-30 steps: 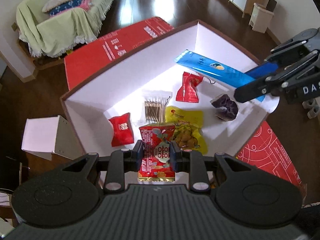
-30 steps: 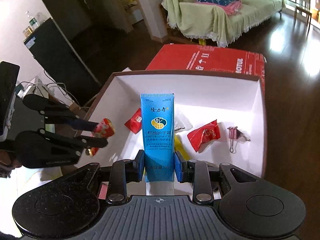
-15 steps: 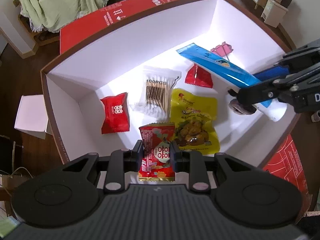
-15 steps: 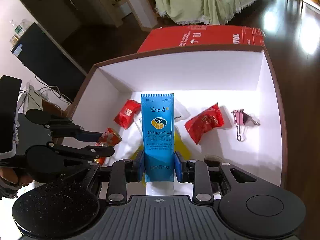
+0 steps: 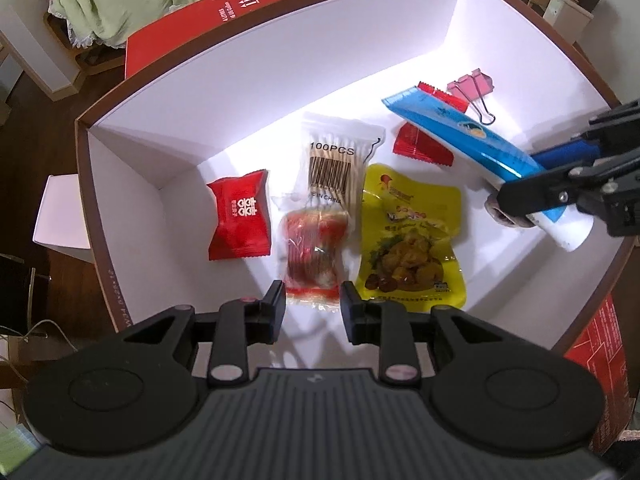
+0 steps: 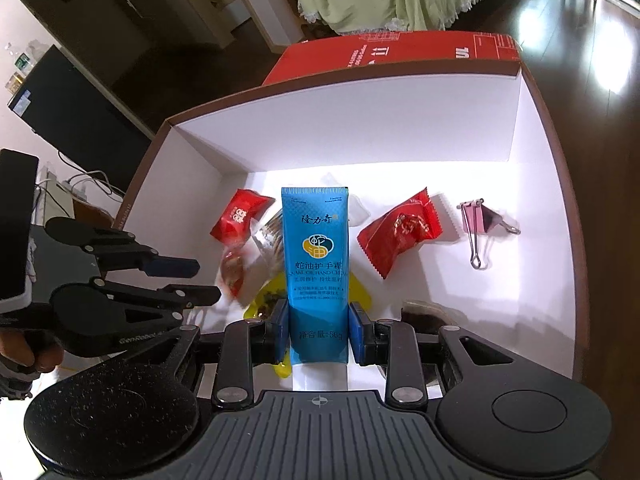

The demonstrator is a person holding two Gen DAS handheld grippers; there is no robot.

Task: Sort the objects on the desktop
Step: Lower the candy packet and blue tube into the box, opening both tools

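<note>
We see the left tool (image 5: 312, 305) spread apart; a blurred red snack packet (image 5: 314, 252), seemingly loose, sits mid-frame just ahead in the white box (image 5: 280, 92). The right tool (image 6: 319, 326) clamps the blue hand-cream tube (image 6: 316, 256) at frame centre.

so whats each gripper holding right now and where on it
Right gripper: blue hand cream tube, held near its cap end. Left gripper: open, nothing held; the red snack packet is loose.

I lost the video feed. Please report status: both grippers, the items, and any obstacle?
Left gripper open, red snack packet dropped in the white box. Right gripper shut on blue hand cream tube, over box. Nothing blocking.
</note>
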